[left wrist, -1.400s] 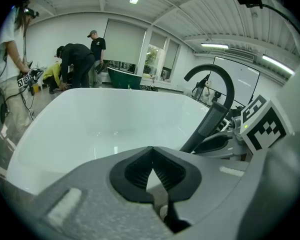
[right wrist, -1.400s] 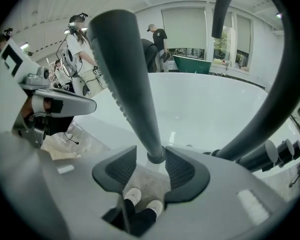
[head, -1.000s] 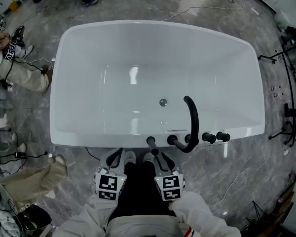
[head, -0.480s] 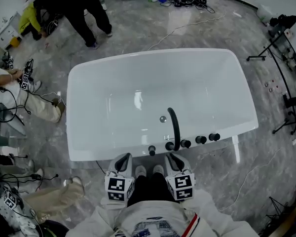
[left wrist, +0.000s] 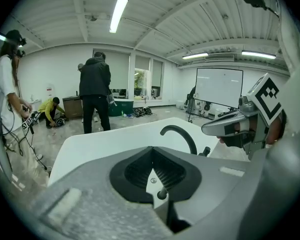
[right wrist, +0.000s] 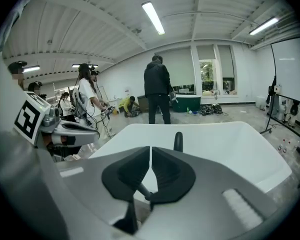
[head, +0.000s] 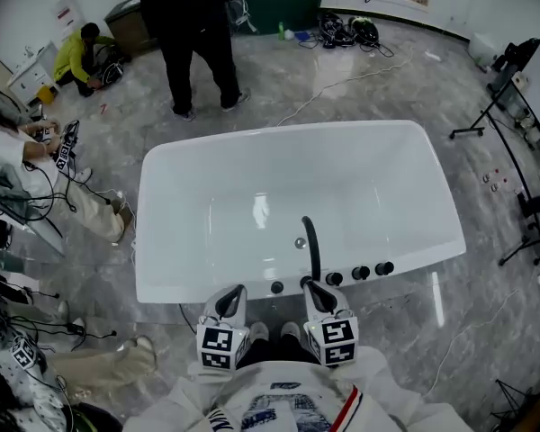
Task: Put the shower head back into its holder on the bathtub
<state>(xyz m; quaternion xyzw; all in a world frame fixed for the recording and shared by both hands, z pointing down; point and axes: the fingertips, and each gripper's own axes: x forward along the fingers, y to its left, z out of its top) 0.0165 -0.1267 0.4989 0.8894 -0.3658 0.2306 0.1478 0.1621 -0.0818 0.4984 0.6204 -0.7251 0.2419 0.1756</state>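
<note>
**Layout seen from above.** Below me the bathtub (head: 162, 205) lies crosswise on the floor (head: 414, 349), with one long rim toward my feet. On that near rim, from left to right, I find the shower head (head: 277, 287), the spout (head: 311, 252) reaching out over the basin, and three knobs (head: 361, 273) in a row. The drain (head: 300, 242) lies in the basin, just left of the spout. Behind the tub stands a person (head: 198, 34). Farther back and to the left a second person (head: 85, 52) crouches, and a third person (head: 36, 178) sits left of the tub. A stand (head: 486, 115) is on the floor to the tub's right, and cables (head: 346, 30) lie well behind it.
</note>
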